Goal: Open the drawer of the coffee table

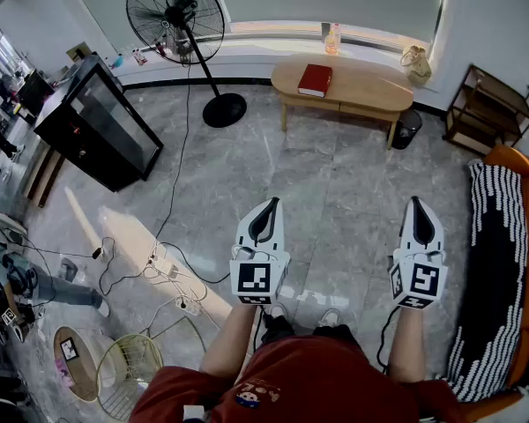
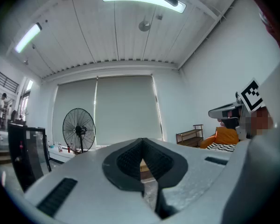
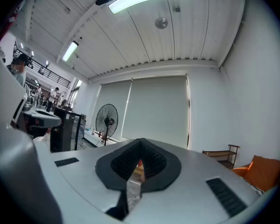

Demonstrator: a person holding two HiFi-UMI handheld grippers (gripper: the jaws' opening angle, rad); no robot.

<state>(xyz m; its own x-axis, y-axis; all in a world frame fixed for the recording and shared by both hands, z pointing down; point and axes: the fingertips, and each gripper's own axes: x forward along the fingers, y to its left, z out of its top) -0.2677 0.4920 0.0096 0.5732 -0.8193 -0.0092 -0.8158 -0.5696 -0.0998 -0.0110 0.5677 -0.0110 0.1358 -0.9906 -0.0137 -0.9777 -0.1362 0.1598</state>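
Head view: oval light-wood coffee table (image 1: pixel 363 86), red book (image 1: pixel 315 79) on top.

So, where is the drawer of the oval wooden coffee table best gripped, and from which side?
Probably the lower edge of the wooden drawer front, below the top of the oval wooden coffee table, coming from the near long side: the panel faces here; no handle is visible.

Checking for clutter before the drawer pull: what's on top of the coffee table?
Only a red book, lying near the left end of the coffee table top. Anything inside the table is covered and can't be seen.
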